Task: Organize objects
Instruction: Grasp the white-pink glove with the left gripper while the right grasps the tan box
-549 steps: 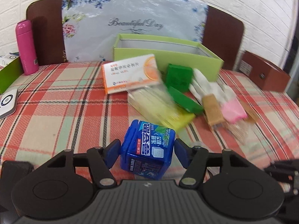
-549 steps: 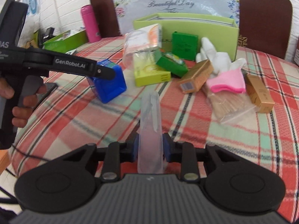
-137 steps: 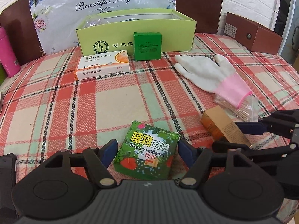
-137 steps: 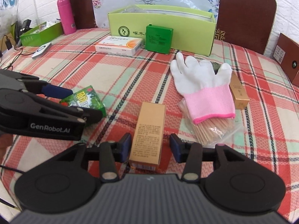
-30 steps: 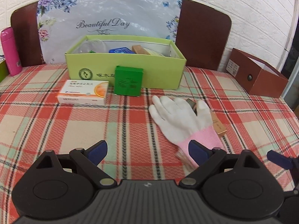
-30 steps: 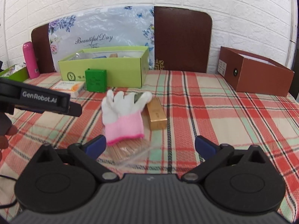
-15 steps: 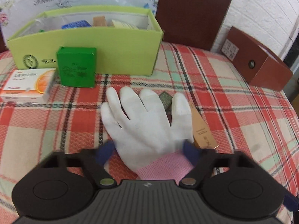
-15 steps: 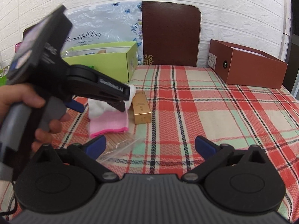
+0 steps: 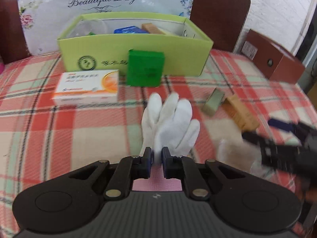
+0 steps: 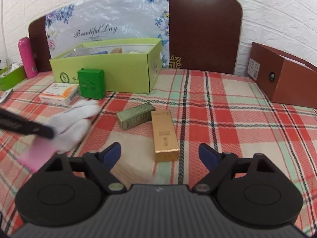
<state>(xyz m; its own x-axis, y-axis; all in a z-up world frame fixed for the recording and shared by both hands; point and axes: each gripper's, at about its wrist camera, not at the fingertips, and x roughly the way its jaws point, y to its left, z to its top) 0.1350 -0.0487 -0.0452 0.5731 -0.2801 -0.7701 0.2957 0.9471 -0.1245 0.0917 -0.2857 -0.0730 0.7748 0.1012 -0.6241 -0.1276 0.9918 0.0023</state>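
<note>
My left gripper (image 9: pixel 157 156) is shut on a white glove with a pink cuff (image 9: pixel 170 123), held just above the plaid tablecloth; the glove also shows in the right wrist view (image 10: pixel 73 119). My right gripper (image 10: pixel 160 152) is open and empty, with a gold box (image 10: pixel 163 133) lying between its fingers and an olive box (image 10: pixel 135 115) just beyond. The light green open box (image 9: pixel 136 53) stands at the back with several items inside. A dark green box (image 9: pixel 145 68) leans on its front, and a white-and-orange medicine box (image 9: pixel 88 86) lies to the left.
A brown cardboard box (image 10: pixel 283 75) stands at the right. A pink bottle (image 10: pixel 27 57) and a green tray (image 10: pixel 10 77) are at the far left. A flowered plastic bag (image 10: pixel 107 23) and dark chair backs (image 10: pixel 204 29) stand behind the table.
My left gripper has closed on the glove and lifted it off the gold and olive boxes. My right gripper has moved in over the gold box, still open.
</note>
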